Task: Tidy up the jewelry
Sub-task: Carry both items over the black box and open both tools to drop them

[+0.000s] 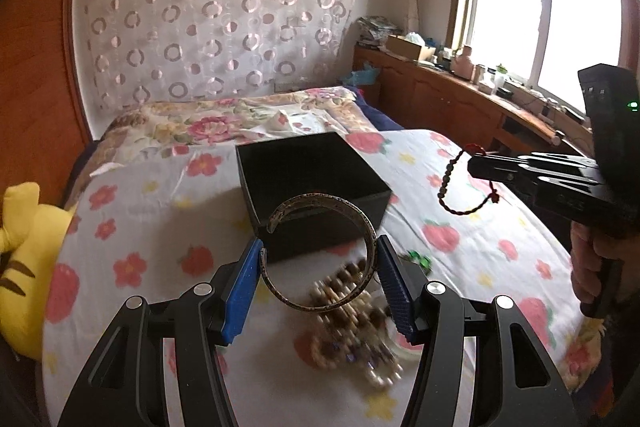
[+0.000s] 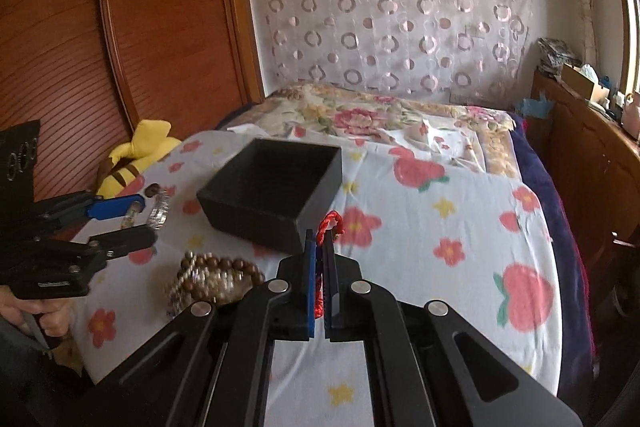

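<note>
My left gripper point(image 1: 320, 245) is shut on a silver metal bangle point(image 1: 320, 197), its blue pads pressing the ring's two sides. It hangs above the bed, just in front of an open black box point(image 1: 304, 163). A blurred pile of bead bracelets point(image 1: 352, 315) lies on the sheet beneath it. To the right, my right gripper point(image 1: 472, 163) is shut on a red cord bracelet point(image 1: 445, 183) that dangles in the air. In the right wrist view the right gripper point(image 2: 320, 237) pinches the red cord bracelet point(image 2: 330, 221) near the black box point(image 2: 256, 223). The left gripper point(image 2: 146, 221) holds the bangle point(image 2: 158, 211) at far left.
The floral bed sheet point(image 1: 460, 267) covers the work surface. A yellow plush toy point(image 1: 24, 267) lies at the left edge by a wooden wardrobe. A small green item point(image 1: 420, 261) sits right of the bead pile point(image 2: 212, 279). A cluttered wooden cabinet point(image 1: 460, 95) runs under the window.
</note>
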A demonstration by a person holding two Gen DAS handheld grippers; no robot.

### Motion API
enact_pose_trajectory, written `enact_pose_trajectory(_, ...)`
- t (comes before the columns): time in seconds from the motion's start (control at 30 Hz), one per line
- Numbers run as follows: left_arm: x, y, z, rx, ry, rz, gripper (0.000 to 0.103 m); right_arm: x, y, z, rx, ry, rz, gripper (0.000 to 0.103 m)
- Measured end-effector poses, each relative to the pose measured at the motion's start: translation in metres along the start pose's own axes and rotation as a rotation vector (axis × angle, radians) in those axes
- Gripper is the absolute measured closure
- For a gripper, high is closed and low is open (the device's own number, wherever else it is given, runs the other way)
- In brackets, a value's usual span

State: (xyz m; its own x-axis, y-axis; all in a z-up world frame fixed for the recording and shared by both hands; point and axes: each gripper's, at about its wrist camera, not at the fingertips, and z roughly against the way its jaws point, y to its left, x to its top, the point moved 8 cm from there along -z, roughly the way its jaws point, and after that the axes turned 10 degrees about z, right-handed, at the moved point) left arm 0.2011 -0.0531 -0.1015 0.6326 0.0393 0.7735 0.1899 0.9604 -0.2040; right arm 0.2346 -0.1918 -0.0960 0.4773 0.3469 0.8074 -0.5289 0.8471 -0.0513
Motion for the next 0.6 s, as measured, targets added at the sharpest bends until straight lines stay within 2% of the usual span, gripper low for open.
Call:
enact_pose_trajectory(0.33, 0.033, 0.011, -0.04, 0.043, 0.005, -0.013, 0.048, 0.026, 0.005, -0.024, 0.017, -0.026, 0.008, 0.1)
enact_pose_trajectory(0.6, 0.048, 0.014, -0.076, 0.056, 0.05, 0.0, 0.048, 0.036, 0.005, -0.033, 0.028, -0.036, 0.007, 0.1)
